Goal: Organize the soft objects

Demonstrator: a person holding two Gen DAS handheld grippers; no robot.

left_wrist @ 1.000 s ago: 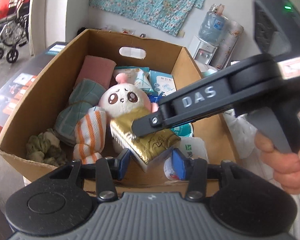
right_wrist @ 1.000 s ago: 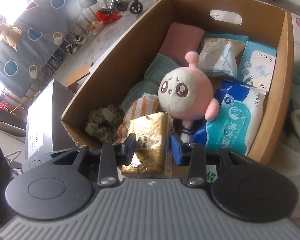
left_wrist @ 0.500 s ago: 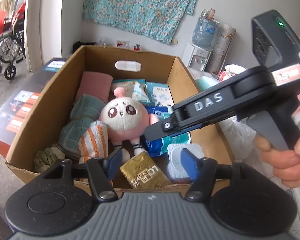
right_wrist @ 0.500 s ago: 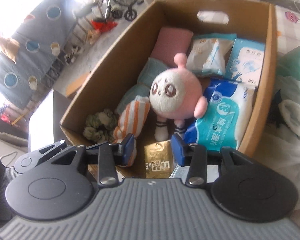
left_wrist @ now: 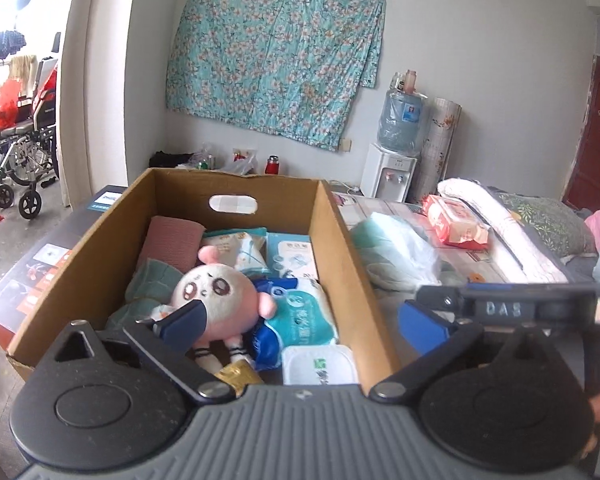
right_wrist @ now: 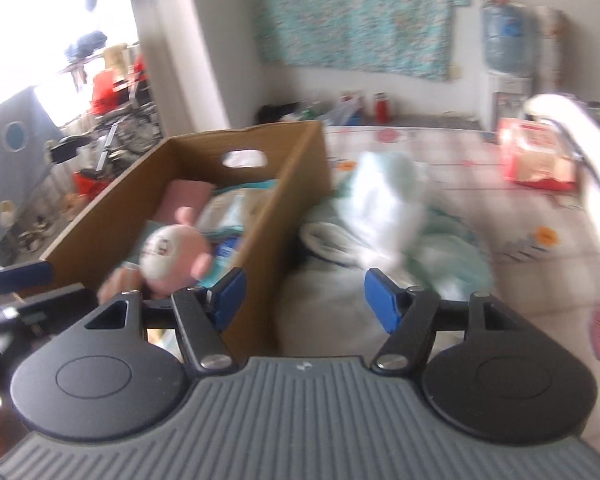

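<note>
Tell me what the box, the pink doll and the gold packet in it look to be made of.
Cardboard box: plain brown corrugated board, matte, with a raw cut edge and a punched handle slot. Pink plush doll: soft fuzzy fabric, likely stuffed, with stitched or printed eyes. Gold packet: shiny metallic film or foil, judging by its glint; only a corner shows.

Your left wrist camera sits close behind the near end of the cardboard box [left_wrist: 340, 248], looking slightly down its length toward the far wall. Your right wrist camera, blurred, looks from further right, across the box's right wall onto the bed [right_wrist: 480, 184]. Both views share the box, plush toy [left_wrist: 220, 296] and floral cloth [left_wrist: 276, 52].
</note>
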